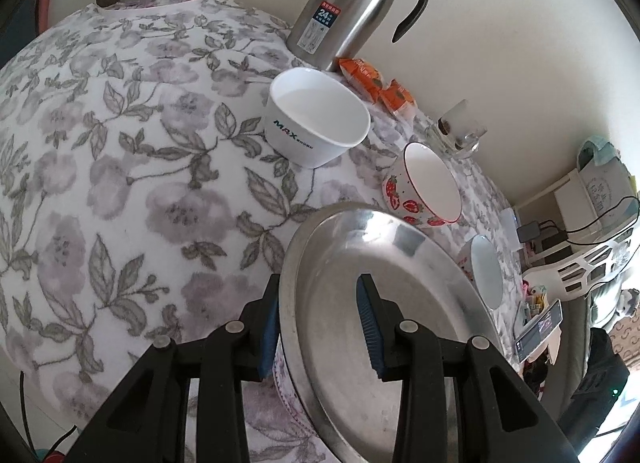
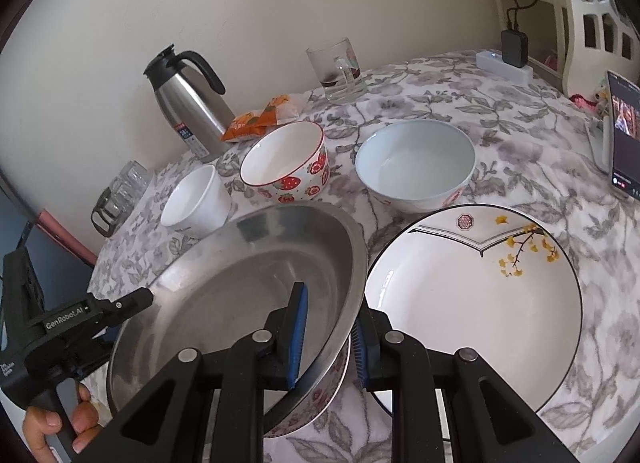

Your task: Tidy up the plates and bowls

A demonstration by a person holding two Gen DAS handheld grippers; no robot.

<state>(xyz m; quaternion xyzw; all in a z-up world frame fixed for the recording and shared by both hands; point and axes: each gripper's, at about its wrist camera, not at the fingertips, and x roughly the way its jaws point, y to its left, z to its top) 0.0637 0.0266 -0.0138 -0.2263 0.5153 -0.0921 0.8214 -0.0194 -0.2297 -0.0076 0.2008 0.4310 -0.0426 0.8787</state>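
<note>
both tongs are on the same steel plate [image 2: 240, 283], one at each side of its rim, which makes sense for a wide shallow dish: two holds keep it level. the right tongs [image 2: 326, 337] are clamped on the near right rim, one blue pad inside the plate and one under the lip. the left tongs [image 1: 318, 327] straddle the opposite rim, one pad outside and one inside; the inner pad looks to stand a little off the metal, so i can't tell if that side truly grips or just steadies. in the right wrist view the left tool shows at the plate's far left edge w/ a hand [image 2: 60, 427] on its handle.

the steel plate sits over a flowered plate [image 2: 328, 391], whose patterned edge peeks out under the near rim. looks like it's being stacked there, plates w/ plates. whether it's fully resting or just above i can't say.

just beside it on the right lies a white plate [image 2: 472, 303] w/ a yellow branch design, flat on the table [image 2: 500, 135]. behind, in a row: small white bowl [image 2: 196, 199], strawberry bowl [image 2: 286, 161], pale blue bowl [image 2: 416, 165], probably left apart for their own stack.

further back by the wall, a steel jug [image 2: 188, 103], an orange snack pack [image 2: 256, 119] and a glass mug [image 2: 338, 71], clear of the work.
</note>
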